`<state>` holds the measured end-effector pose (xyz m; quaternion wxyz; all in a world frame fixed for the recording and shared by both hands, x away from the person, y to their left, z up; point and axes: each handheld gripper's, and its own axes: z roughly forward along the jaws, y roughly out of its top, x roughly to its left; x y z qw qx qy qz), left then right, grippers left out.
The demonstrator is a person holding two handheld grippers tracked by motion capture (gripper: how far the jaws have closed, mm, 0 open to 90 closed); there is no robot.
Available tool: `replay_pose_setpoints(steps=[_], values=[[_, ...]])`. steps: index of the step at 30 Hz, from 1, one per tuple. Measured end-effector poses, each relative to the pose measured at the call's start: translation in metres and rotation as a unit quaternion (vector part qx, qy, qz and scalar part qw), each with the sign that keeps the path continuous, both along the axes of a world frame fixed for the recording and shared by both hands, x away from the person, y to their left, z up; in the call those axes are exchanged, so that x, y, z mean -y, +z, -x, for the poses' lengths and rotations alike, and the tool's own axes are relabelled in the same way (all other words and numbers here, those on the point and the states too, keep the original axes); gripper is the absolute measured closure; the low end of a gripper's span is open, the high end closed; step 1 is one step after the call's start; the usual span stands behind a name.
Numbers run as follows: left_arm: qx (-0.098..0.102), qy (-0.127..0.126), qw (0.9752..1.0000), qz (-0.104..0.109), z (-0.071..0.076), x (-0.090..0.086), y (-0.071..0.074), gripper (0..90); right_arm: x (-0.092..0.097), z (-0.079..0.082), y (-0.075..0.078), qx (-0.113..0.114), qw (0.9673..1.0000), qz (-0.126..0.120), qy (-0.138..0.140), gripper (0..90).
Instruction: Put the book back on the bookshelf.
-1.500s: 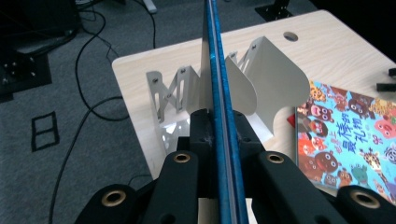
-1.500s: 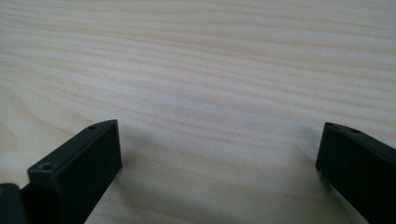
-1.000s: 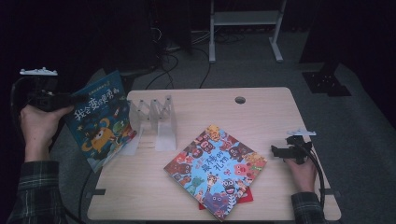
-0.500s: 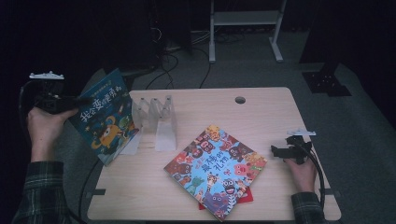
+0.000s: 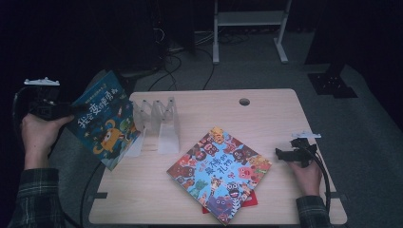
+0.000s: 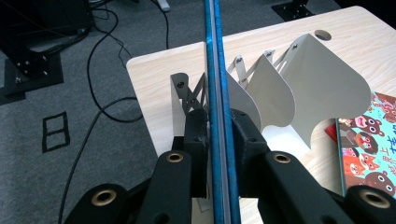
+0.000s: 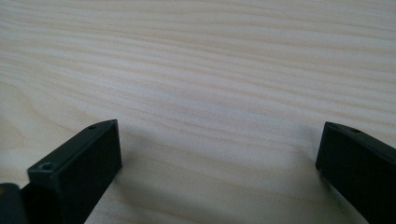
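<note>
A: Nearest me, the left gripper [image 6: 215, 154]: its jaws have just been easing apart a touch, yet I see the pads still pinching the blue book [image 5: 102, 118] by its edge, upright, off the table's [image 5: 266, 102] left edge beside the rack [image 5: 159, 121].

B: Which step?

A: I judge it to be the carry toward a slot. Next I must line the spine up with a gap between the clear dividers, then lower it.

B: And the book itself?

A: Thin, glossy, blue cover with a yellow monster and white characters.

B: Farther off?

A: The picture book [image 5: 219, 173] lies flat mid-table; my right gripper [image 5: 284, 154] rests on the wood, jaws wide apart, holding nothing
</note>
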<state>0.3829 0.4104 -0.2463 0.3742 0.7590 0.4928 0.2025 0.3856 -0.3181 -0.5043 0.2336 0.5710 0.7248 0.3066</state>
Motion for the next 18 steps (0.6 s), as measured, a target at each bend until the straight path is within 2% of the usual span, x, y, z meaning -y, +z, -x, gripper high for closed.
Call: replay_pose_setpoints(steps=[6,18], values=[[0.007,0.007,0.9999,-0.006,0.004,-0.003,0.008,69.1,0.000,0.000,0.000,0.000,1.0000,0.000,0.001,0.0],[0.036,0.012,0.9992,-0.014,0.018,-0.006,0.037,68.0,0.000,0.000,0.000,0.000,1.0000,0.000,0.003,0.0]])
